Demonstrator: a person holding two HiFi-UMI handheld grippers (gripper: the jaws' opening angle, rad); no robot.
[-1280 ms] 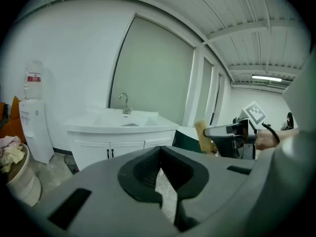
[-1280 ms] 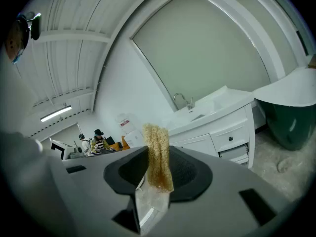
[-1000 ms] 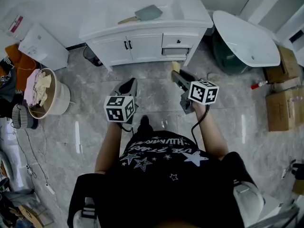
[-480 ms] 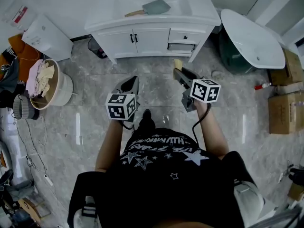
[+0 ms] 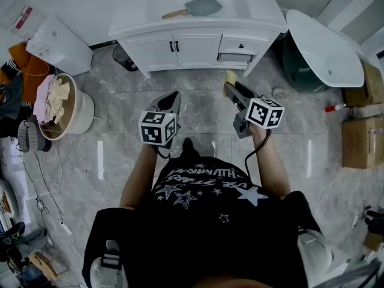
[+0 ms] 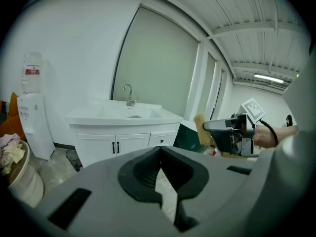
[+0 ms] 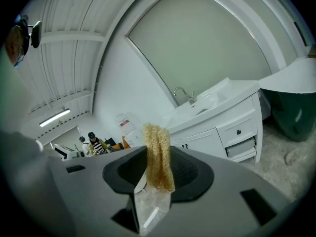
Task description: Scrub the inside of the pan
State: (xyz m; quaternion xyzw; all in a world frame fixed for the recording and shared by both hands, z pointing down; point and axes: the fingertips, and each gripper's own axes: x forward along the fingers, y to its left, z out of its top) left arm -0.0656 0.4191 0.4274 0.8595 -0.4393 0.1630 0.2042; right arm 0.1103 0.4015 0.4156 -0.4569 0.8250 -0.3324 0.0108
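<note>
Vanity (image 5: 150, 18) holds a pan (image 5: 203, 5) only head view shows.

So the flat grey-green squarish pan (image 5: 203, 6) with the pale wooden handle is lying on top of the white vanity cabinet (image 5: 198, 44), handle pointing left. The coarse yellow scrub pad (image 7: 158, 154) stands upright, pinched in the right gripper (image 5: 231, 87), out front of that cabinet and well apart from the pan.
</note>
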